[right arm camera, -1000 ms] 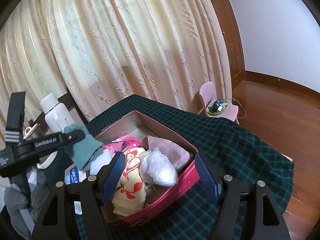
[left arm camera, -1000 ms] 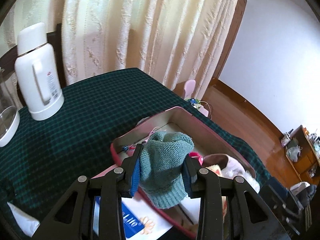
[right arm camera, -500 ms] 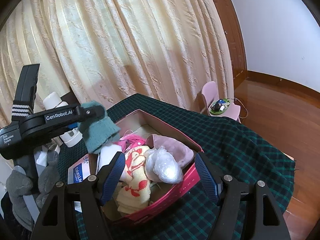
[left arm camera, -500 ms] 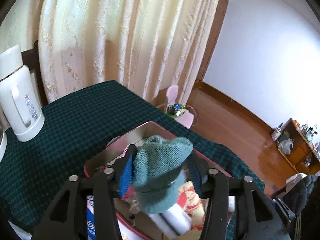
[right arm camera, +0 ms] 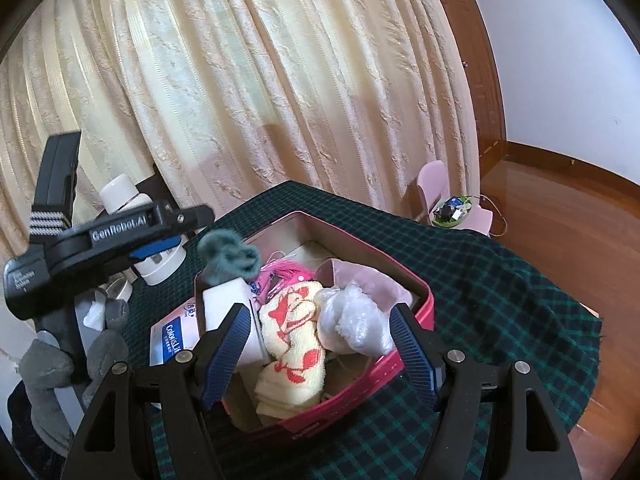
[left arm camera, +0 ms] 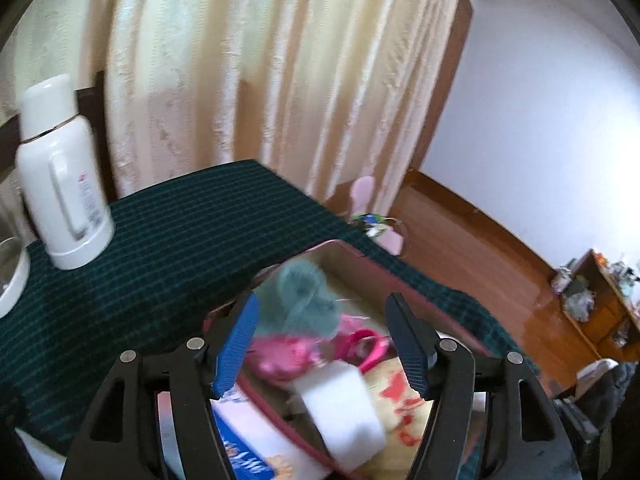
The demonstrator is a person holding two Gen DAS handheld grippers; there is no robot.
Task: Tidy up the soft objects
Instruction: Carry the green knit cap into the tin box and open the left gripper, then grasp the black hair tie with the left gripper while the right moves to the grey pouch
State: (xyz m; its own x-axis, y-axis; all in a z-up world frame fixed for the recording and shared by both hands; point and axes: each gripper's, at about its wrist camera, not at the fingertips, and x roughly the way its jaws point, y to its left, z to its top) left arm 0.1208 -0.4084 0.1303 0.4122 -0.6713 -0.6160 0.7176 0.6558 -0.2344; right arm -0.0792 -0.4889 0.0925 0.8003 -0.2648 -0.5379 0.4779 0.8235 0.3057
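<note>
A green knitted piece [left arm camera: 304,300] lies loose at the far left corner of the pink box [left arm camera: 400,284], blurred in the left wrist view. My left gripper [left arm camera: 321,303] hovers over it; its jaws are opening and the pads stand clear of the knit [right arm camera: 228,258]. The right wrist view shows the left gripper [right arm camera: 188,224] from the side. Low over the near end of the box [right arm camera: 360,248], my right gripper [right arm camera: 319,312] is open and grips nothing. Below it lie a yellow and red towel [right arm camera: 292,332], a clear plastic bag [right arm camera: 352,320] and a pink cloth [right arm camera: 368,280].
A white block [right arm camera: 228,304] and a pink tasselled thing [right arm camera: 284,272] also sit in the box. A blue and white packet [right arm camera: 172,336] lies beside it. A white thermos [left arm camera: 64,176] stands at the back left. The check tablecloth drops off at right, near a small pink chair [right arm camera: 436,188].
The left jaws spread apart and let go of the green knit, which dropped from between the pads onto the box's far left corner. The right gripper kept still and open.
</note>
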